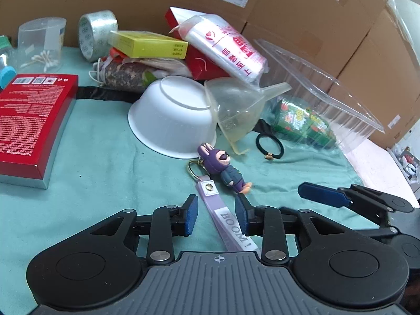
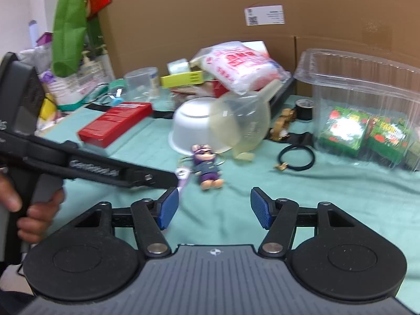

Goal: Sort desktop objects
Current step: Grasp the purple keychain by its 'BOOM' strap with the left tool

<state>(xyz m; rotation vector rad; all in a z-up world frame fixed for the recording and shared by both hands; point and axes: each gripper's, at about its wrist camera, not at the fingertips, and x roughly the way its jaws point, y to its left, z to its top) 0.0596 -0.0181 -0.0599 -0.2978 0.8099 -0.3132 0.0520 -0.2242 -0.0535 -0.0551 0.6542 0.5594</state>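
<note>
A purple rabbit-figure keychain [image 1: 228, 168] lies on the teal cloth [image 1: 105, 162] in front of an upturned white bowl [image 1: 173, 115]. Its lilac strap [image 1: 231, 223], printed "BOOM!", runs back between the jaws of my left gripper [image 1: 217, 215]. The jaws stand apart on either side of the strap and neither pad presses on it. In the right wrist view my right gripper [image 2: 214, 207] is open over bare cloth, just short of the keychain [image 2: 207, 168]. The left gripper's fingers [image 2: 147, 177] reach in from the left to the strap [image 2: 182, 176].
Around the bowl are a clear funnel [image 1: 236, 110], a black hair tie [image 1: 270, 144], a clear clamshell box [image 1: 315, 78] over green packets [image 1: 302, 120], a red box [image 1: 29, 120], a tape roll [image 1: 97, 34] and a yellow box [image 1: 149, 43]. Cardboard boxes [image 1: 315, 13] wall the back.
</note>
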